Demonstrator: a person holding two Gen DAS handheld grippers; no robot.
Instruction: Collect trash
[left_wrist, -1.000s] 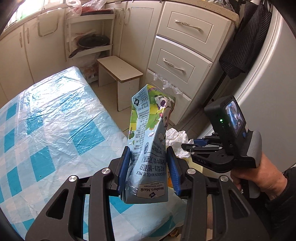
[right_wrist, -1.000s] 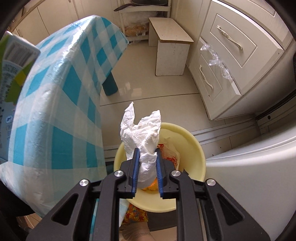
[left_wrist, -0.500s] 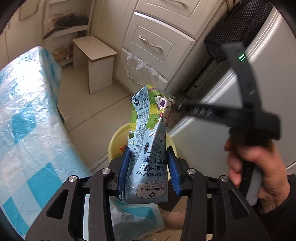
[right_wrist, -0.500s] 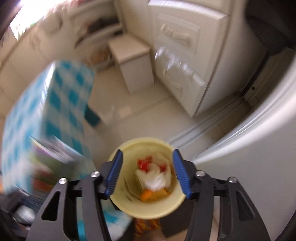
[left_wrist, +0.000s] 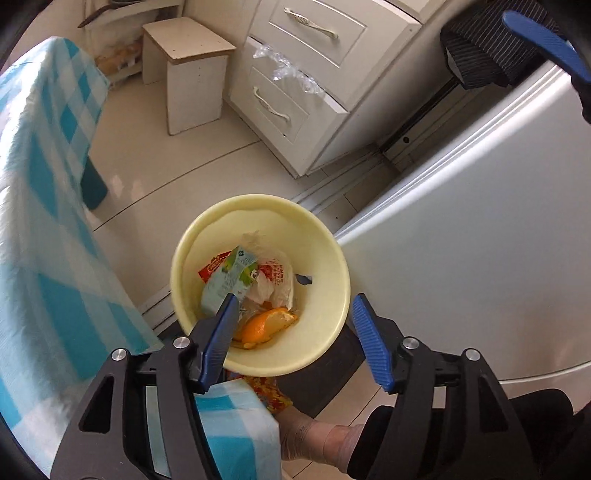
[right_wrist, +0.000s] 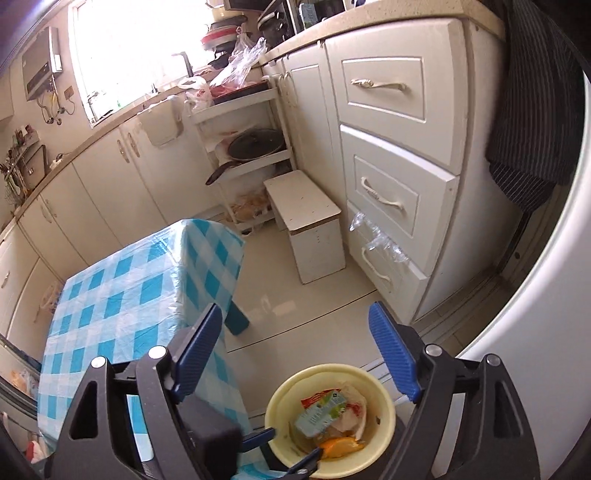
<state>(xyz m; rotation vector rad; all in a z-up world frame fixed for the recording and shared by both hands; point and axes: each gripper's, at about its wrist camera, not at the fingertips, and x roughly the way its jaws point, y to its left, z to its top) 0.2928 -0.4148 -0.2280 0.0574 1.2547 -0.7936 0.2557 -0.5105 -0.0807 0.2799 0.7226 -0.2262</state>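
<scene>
A yellow trash bin (left_wrist: 332, 243) stands on the floor between the table and the fridge. The milk carton (left_wrist: 227, 280) lies inside it with orange peel (left_wrist: 267, 323) and white plastic wrapping. My left gripper (left_wrist: 295, 328) is open and empty just above the bin's near rim. My right gripper (right_wrist: 297, 354) is open and empty, higher up, looking over the kitchen; one of its blue fingers (left_wrist: 543, 37) shows at the top right of the left wrist view. The bin (right_wrist: 376, 387) and carton (right_wrist: 321, 410) also show low in the right wrist view.
A table with a blue checked cloth (right_wrist: 129, 306) stands left of the bin. A white fridge (left_wrist: 480, 221) is on the right. Cream drawers (right_wrist: 391, 177), a low white stool (right_wrist: 306, 218) and a pan shelf (right_wrist: 251, 147) line the far side.
My left gripper opened and dropped the milk carton into the bin. My right gripper, which released the tissue earlier, has risen and tilted up toward the kitchen.
</scene>
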